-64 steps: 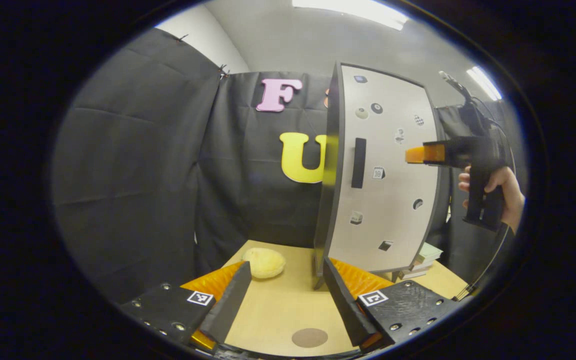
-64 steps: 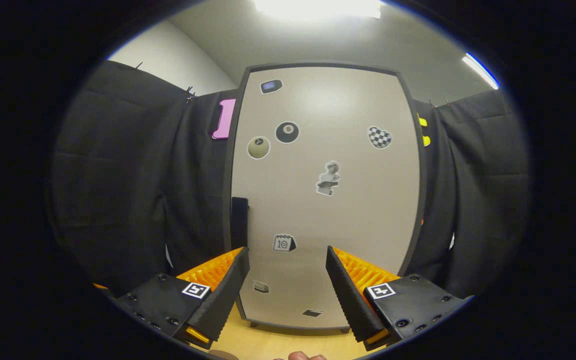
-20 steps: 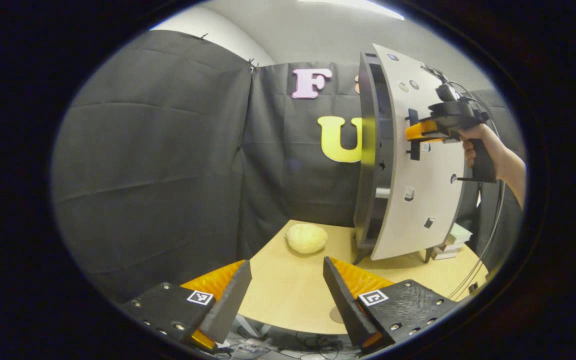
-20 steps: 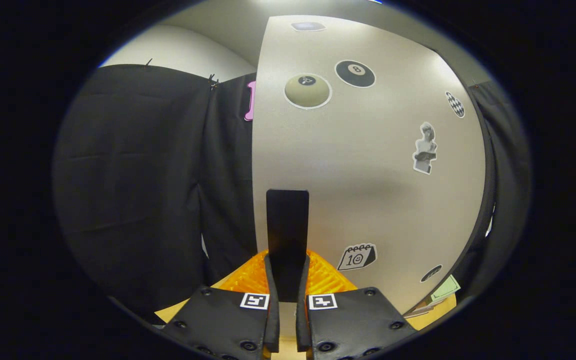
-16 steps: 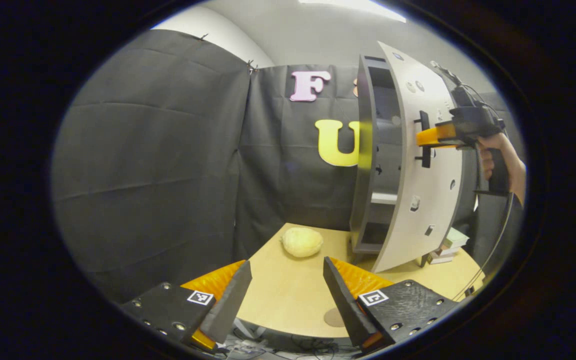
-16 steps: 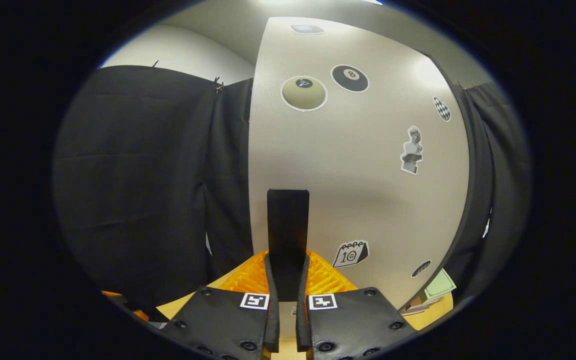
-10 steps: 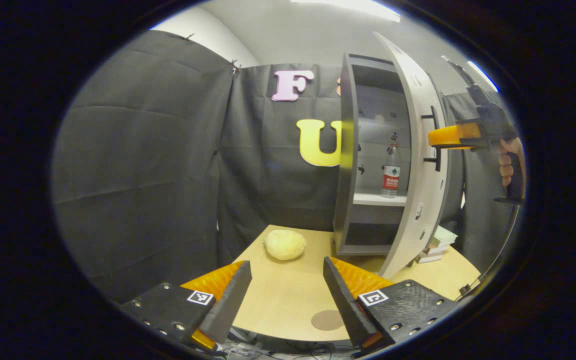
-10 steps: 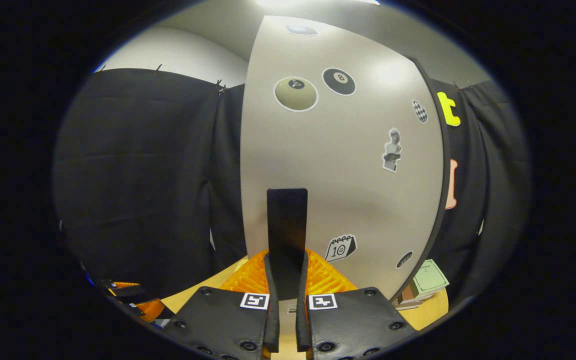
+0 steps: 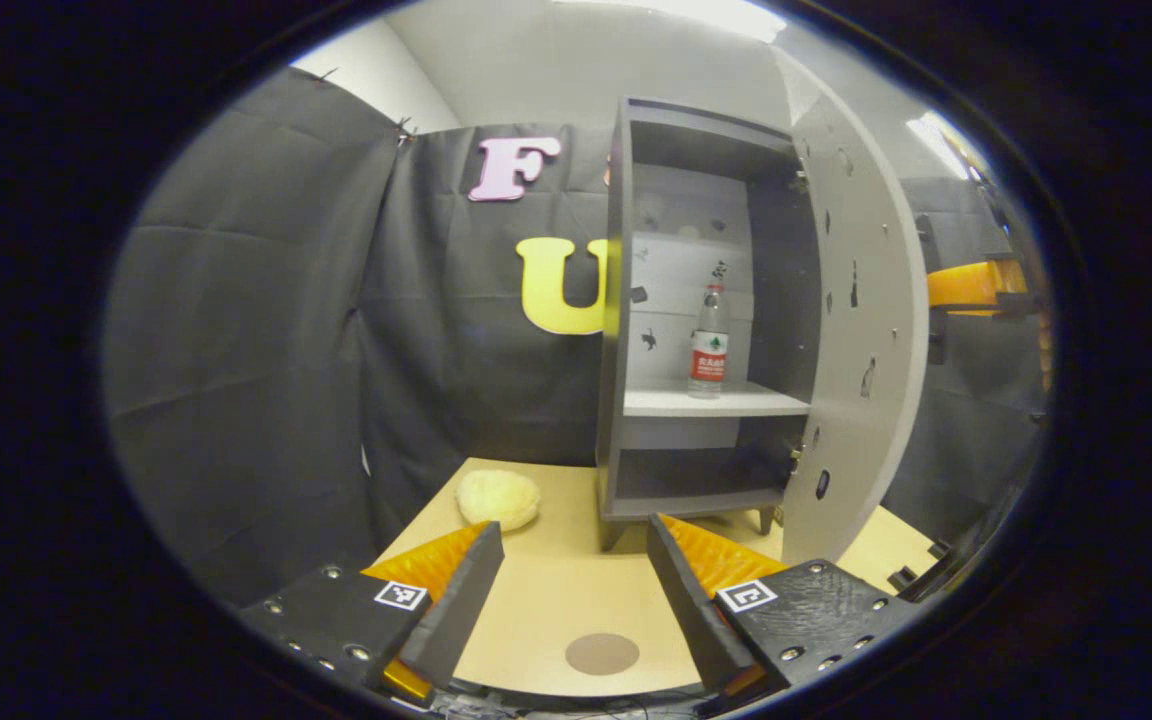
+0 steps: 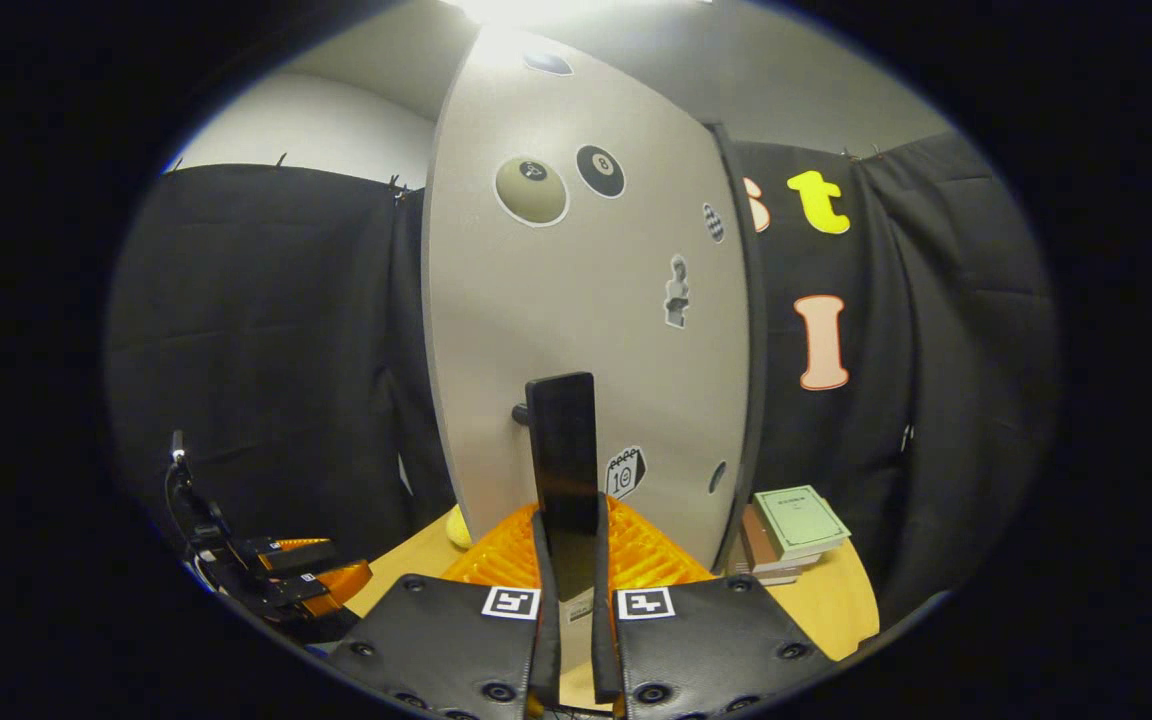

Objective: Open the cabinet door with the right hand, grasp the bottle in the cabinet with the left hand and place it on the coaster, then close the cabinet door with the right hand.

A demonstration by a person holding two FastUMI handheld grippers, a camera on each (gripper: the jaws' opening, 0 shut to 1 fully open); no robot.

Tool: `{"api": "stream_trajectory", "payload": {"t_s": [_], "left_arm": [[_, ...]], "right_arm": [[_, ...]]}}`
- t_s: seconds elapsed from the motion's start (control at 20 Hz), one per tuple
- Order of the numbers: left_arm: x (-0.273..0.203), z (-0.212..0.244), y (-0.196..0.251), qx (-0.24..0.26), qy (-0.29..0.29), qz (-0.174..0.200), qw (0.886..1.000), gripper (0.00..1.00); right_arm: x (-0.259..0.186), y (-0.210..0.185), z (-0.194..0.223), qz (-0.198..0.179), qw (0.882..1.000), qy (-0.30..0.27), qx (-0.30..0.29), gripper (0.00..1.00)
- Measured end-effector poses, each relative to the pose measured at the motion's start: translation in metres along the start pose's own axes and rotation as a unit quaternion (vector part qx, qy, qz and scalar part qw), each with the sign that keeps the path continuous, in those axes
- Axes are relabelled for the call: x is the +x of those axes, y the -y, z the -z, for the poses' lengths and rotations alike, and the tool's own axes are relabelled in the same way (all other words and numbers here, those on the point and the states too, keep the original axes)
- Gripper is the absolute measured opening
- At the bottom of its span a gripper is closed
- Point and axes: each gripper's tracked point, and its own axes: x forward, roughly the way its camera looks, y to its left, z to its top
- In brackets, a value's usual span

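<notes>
Clamping door handle [image 10: 562, 470]: right tongs [image 10: 574, 560] | left tongs [image 9: 564, 590] spread, empty | bottle [image 9: 707, 343] on shelf [image 9: 701, 402]

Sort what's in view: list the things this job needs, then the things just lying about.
Needed:
cabinet door
door handle
bottle on the cabinet shelf
coaster
left tool
right tool

Lying about:
yellow lump on the table
stack of books

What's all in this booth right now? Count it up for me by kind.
Hand-held grippers: 2, left, right
Cabinets: 1
Cabinet doors: 1
Door handles: 1
Bottles: 1
Coasters: 1
Yellow lumps: 1
Book stacks: 1
Tables: 1
Total: 10
</notes>
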Motion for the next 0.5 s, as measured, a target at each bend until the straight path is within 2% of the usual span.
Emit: {"api": "stream_trajectory", "payload": {"t_s": [0.15,0.2,0.25,0.3,0.35,0.4,0.5], "left_arm": [[0.008,-0.008,0.023,0.013,0.007,0.030,0.999,0.87],[0.011,-0.008,0.034,0.015,0.004,0.043,0.999,0.92],[0.015,-0.006,0.045,0.016,0.001,0.054,0.998,0.87],[0.018,-0.007,0.057,0.014,-0.002,0.067,0.998,0.87],[0.019,-0.007,0.069,0.013,-0.003,0.081,0.997,0.87],[0.022,-0.010,0.080,0.013,-0.003,0.091,0.996,0.92],[0.027,-0.013,0.095,0.019,0.000,0.103,0.995,0.89]], "right_arm": [[0.000,0.013,-0.002,0.042,0.999,0.017,0.009,0.13],[-0.002,0.019,-0.005,0.059,0.998,0.027,0.009,0.07],[-0.001,0.025,-0.006,0.075,0.997,0.032,0.005,0.09],[-0.003,0.033,-0.007,0.087,0.996,0.033,0.003,0.09],[-0.009,0.038,-0.011,0.099,0.994,0.037,0.005,0.06],[-0.007,0.040,-0.008,0.105,0.994,0.042,0.012,0.05],[-0.004,0.044,-0.009,0.113,0.992,0.055,0.034,0.05]]}}
